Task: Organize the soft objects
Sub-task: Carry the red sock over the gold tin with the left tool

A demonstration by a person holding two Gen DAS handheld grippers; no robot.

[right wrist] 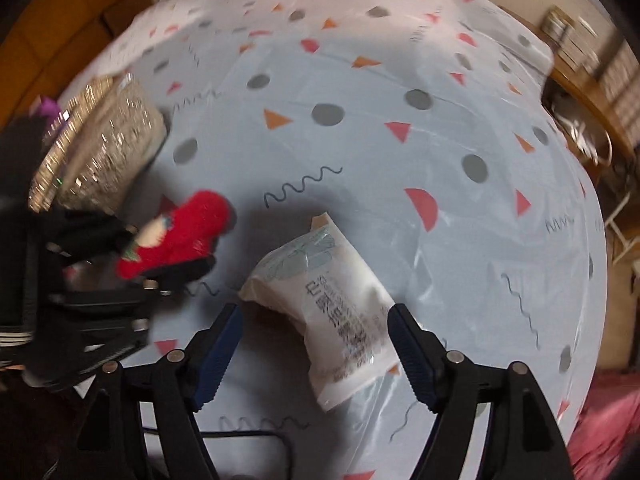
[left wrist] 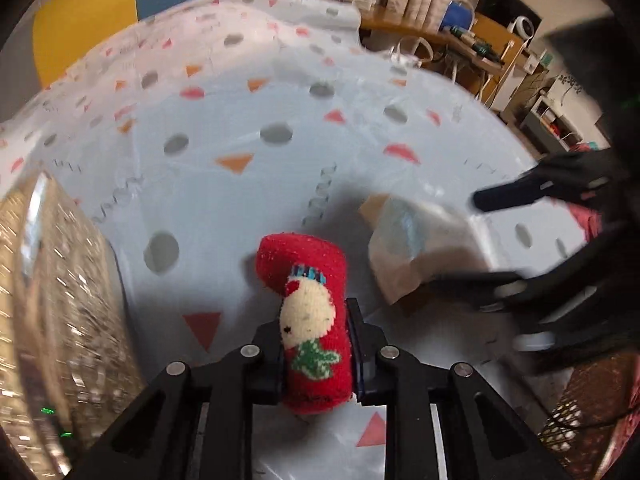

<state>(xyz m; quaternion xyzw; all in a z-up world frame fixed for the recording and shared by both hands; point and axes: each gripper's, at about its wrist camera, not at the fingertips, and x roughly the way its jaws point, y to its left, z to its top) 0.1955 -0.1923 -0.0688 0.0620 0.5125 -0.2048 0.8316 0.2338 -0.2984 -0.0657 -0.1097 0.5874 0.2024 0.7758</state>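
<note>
A small red knitted stocking (left wrist: 316, 324) with a cream bird and green leaves on it is clamped between the pads of my left gripper (left wrist: 316, 354), just above the patterned tablecloth (left wrist: 240, 120). The right wrist view shows the same stocking (right wrist: 184, 236) at the left, held by that gripper (right wrist: 168, 248). A white plastic packet (right wrist: 328, 316) with printed text lies on the cloth. My right gripper (right wrist: 316, 348) hangs over it with its jaws wide, the blue pads (right wrist: 412, 356) apart from the packet's sides. In the left wrist view the packet (left wrist: 416, 248) lies right of the stocking, with the right gripper (left wrist: 460, 240) around it.
A glittery gold container (left wrist: 60, 300) stands at the left of the cloth, also seen as the gold container (right wrist: 100, 148) in the right wrist view. A wooden desk with bottles and shelves (left wrist: 480, 40) lies beyond the table's far right edge. Pink fabric (right wrist: 608, 424) lies past the near right edge.
</note>
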